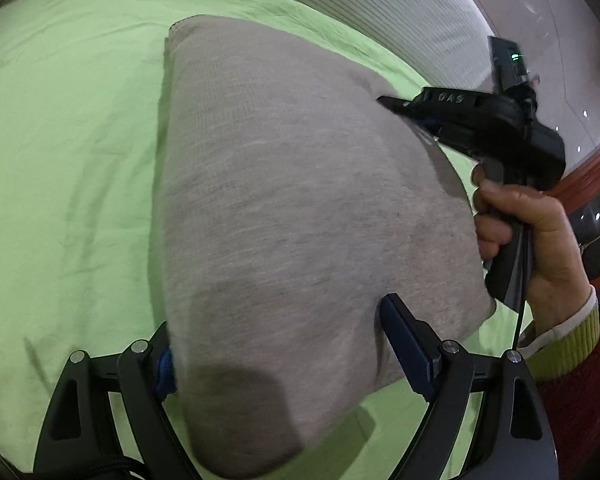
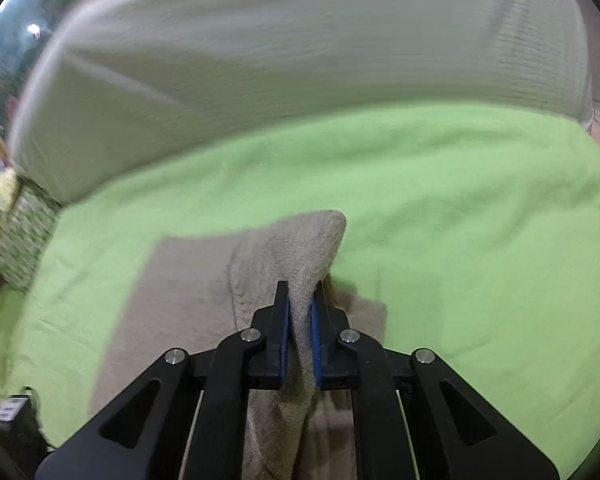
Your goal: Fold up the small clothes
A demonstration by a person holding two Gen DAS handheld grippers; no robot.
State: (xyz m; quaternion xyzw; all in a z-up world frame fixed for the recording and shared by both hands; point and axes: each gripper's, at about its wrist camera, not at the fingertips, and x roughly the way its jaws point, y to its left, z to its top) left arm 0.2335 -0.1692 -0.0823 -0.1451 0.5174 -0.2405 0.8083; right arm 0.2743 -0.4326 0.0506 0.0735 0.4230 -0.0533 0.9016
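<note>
A grey-beige knitted garment (image 1: 292, 208) lies on a green sheet (image 1: 68, 152). In the left wrist view my left gripper (image 1: 276, 344) has its jaws wide apart, with the cloth draped over the left finger and against the right finger (image 1: 404, 344). My right gripper (image 1: 396, 106) comes in from the right at the garment's far right edge, held by a hand. In the right wrist view my right gripper (image 2: 300, 312) is shut on a raised fold of the garment (image 2: 300, 256), lifted above the flat part (image 2: 172, 296).
A white ribbed blanket (image 2: 284, 52) runs along the far side of the green sheet (image 2: 480, 240). A patterned pillow (image 2: 20, 236) sits at the left. A shiny floor and red-brown furniture (image 1: 588, 168) show at the right beyond the bed.
</note>
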